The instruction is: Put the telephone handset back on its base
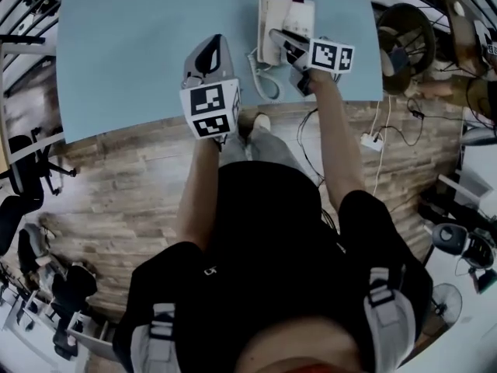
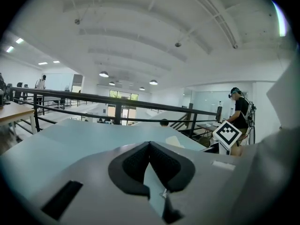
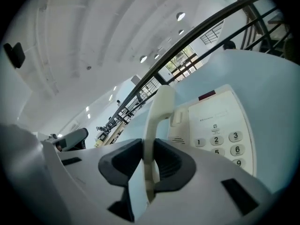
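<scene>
A cream telephone base (image 1: pixel 299 14) with a number keypad (image 3: pixel 220 142) stands at the far right of the light blue table (image 1: pixel 140 45). My right gripper (image 1: pixel 283 39) is shut on the cream handset (image 3: pixel 157 111), holding it tilted over the left side of the base (image 3: pixel 220 116). Whether the handset touches the cradle I cannot tell. The coiled cord (image 1: pixel 264 82) hangs off the base's near side. My left gripper (image 1: pixel 210 51) hovers over the table left of the phone, shut with nothing between its pads (image 2: pixel 133 163).
The table's front edge (image 1: pixel 233 119) runs just behind both grippers, with wooden floor below. Cables and a power strip (image 1: pixel 371 141) lie on the floor at right. A black railing (image 2: pixel 117 102) runs beyond the table. A person (image 2: pixel 241 114) stands far right.
</scene>
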